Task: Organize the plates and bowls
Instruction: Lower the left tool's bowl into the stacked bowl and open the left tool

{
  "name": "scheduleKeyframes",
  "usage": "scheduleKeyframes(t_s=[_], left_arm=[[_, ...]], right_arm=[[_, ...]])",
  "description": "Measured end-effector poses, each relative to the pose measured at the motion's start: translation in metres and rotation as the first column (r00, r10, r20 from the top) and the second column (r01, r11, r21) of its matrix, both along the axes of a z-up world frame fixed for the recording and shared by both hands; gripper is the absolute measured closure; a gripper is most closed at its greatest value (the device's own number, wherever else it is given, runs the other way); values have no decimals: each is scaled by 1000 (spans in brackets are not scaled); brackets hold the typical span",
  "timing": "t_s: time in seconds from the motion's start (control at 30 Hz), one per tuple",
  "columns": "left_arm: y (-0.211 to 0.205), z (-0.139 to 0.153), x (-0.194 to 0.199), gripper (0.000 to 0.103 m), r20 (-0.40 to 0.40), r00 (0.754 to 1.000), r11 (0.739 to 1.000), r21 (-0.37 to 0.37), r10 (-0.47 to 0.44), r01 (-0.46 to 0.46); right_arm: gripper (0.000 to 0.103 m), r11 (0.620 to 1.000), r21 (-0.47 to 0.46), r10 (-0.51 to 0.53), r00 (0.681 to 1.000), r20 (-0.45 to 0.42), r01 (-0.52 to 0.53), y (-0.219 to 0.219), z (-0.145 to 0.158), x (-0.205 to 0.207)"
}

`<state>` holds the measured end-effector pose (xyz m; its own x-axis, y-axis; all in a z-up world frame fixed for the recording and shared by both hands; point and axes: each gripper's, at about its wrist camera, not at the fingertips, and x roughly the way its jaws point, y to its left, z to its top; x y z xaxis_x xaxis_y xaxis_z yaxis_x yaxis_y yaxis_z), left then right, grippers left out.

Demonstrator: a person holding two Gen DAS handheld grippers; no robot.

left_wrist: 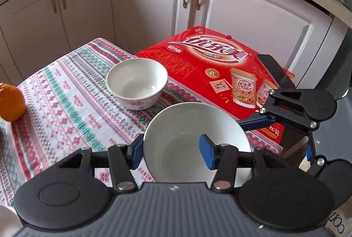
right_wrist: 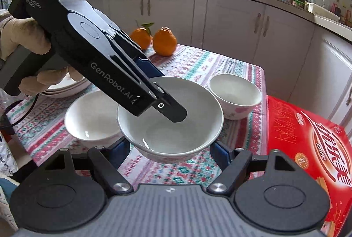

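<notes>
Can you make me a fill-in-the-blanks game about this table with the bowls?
1. The jaws of the left gripper pinch the rim of a white ____.
2. The two fruits on the tablecloth are coloured ____.
3. The black phone lies on top of a ____ box.

Missing words: bowl; orange; red.

Left gripper (left_wrist: 173,152) angled steeply downward, fingers (left_wrist: 208,154) clamped across bowl (left_wrist: 193,126) wall, one inside, one outside. Right gripper (right_wrist: 169,150) tilted down, fingers (right_wrist: 221,151) flanking same bowl's base. Gloved hand (right_wrist: 26,38) gripped left handle.
</notes>
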<state>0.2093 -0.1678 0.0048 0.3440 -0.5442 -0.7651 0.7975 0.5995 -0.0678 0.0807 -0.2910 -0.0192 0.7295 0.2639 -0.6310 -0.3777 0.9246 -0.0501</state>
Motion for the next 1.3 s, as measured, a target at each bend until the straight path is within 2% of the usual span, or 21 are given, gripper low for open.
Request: scheduleKeyframes(t_s=[0.63,0.87,1.3], left_arm=[[73,20,-20,51,49,990,991,-28,130,-129],[92,12,-18,51,34,984,984,-29,174,-173],[106,-14,-13,50,-31,980,979,-42,198,-200]], right_arm=[[20,990,-7,140,990,13,-140,61,16,2],[20,985,-6,175,984,-15,-175,80,10,13],[20,982,-13,189,979,-74,-190,90,-5,18]])
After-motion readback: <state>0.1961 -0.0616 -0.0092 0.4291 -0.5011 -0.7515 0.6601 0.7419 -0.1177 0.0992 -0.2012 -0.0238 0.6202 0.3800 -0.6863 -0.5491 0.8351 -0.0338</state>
